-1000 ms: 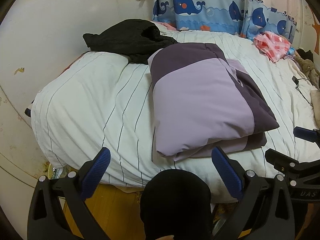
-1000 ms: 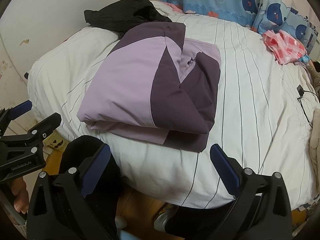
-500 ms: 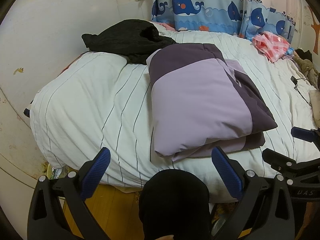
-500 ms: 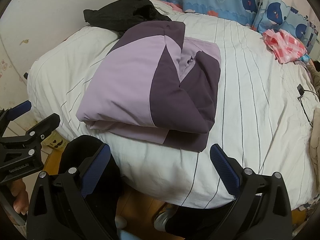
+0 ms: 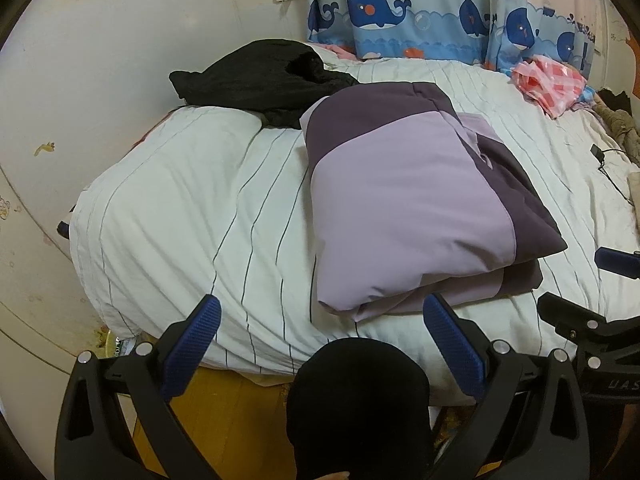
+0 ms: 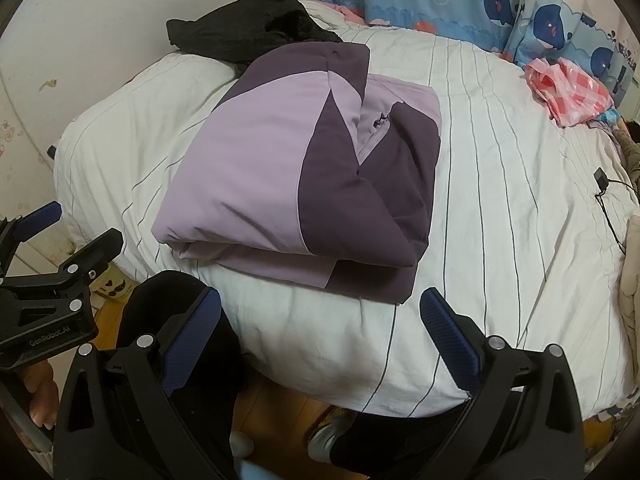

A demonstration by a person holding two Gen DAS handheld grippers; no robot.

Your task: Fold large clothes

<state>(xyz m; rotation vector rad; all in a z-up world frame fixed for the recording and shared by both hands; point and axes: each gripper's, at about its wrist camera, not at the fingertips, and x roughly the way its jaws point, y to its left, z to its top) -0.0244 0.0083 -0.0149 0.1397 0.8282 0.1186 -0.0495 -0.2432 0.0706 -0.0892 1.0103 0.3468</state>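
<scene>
On the striped bed [image 6: 500, 184], the purple jacket [image 6: 288, 168] lies folded near the front edge, the black garment [image 6: 248, 28] touching its far corner, both left gripper [image 5: 320, 320] and right gripper [image 6: 320, 312] wide open, empty, short of it; folding looks complete, next likely fetching that black garment.

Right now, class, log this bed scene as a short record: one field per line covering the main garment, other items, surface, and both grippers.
main garment: purple jacket, folded into a compact bundle, light and dark panels
surface: white striped duvet
behind it: black garment, unfolded heap touching the jacket's far edge
far corner: pink checked cloth, crumpled
backdrop: whale-print curtain
left gripper: fingers open, holding nothing, short of the jacket
right gripper: fingers open, holding nothing, short of the jacket
</scene>
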